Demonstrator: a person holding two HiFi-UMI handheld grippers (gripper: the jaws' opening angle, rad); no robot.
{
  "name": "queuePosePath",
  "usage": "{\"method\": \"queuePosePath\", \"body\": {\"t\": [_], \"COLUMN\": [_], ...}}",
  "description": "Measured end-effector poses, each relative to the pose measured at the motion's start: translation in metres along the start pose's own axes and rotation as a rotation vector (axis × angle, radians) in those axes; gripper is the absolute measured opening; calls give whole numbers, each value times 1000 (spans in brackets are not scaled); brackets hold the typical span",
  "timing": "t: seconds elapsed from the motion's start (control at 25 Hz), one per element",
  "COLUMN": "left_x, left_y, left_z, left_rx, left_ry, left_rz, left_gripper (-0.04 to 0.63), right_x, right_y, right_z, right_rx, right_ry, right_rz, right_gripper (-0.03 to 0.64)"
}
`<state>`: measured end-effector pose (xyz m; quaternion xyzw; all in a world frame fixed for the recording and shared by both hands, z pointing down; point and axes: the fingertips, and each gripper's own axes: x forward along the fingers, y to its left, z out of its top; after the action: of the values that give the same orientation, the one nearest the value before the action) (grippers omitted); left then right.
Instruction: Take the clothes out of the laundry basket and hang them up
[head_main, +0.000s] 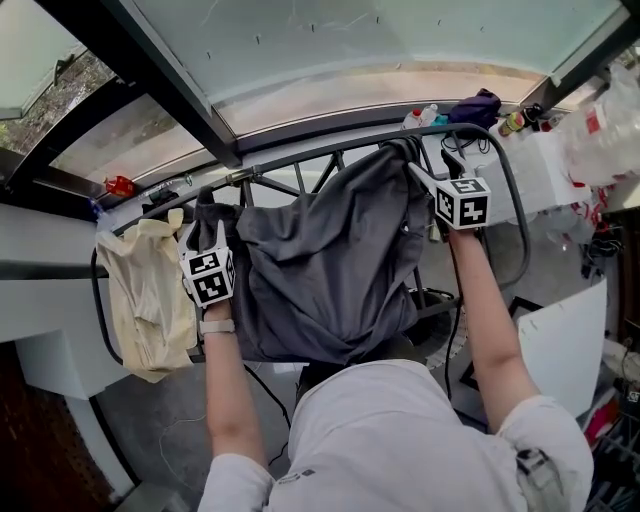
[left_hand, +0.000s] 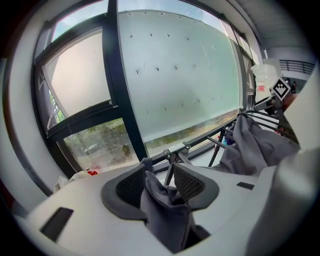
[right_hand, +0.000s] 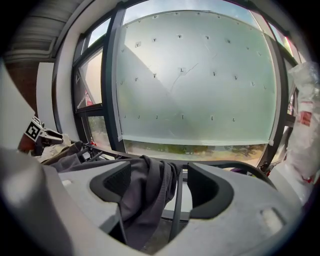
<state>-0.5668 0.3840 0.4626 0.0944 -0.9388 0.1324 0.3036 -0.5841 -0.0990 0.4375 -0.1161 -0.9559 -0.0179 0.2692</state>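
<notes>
While spread over drying rack (head_main: 300, 163): grey garment (head_main: 330, 250), top corners at the grippers.
Left gripper (head_main: 216, 232): jaws apart, cloth loose between.
Right gripper (head_main: 430, 180): jaws wide, cloth loose between.
Rack's left end: cream garment (head_main: 150, 290).

Pale shirt (head_main: 400, 440), white wristband (head_main: 217, 326); left tool (left_hand: 159, 169) and right tool (right_hand: 160, 170) carry black-and-white marker cubes (head_main: 208, 277).

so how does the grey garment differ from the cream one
The grey garment is dark and spread wide on the drying rack; the cream garment is pale, narrower, bunched at its left end. The grey garment sits in the open left gripper and right gripper; the cream garment is untouched. Both drape over the rack.
</notes>
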Motion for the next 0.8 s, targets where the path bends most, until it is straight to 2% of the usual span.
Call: {"method": "queuePosePath", "body": {"t": [0.24,0.52,0.8], "left_x": [-46,-125,-220], "left_y": [-6,-25,-51], "left_z": [7,5,-7], "left_rx": [-3,-24,-12], "left_ry": [-85,-230,-364], "left_rz": [-37,-125,-199], "left_gripper": [166,166,160], "right_x": [-52,-124,-195], "right_y": [30,111,194], "right_z": [5,4,-11], "right_rx": [13,9,-51], "right_ry": [-115,-248,-310], "right_rz": [28,132,195], "right_gripper": [337,336,296]}}
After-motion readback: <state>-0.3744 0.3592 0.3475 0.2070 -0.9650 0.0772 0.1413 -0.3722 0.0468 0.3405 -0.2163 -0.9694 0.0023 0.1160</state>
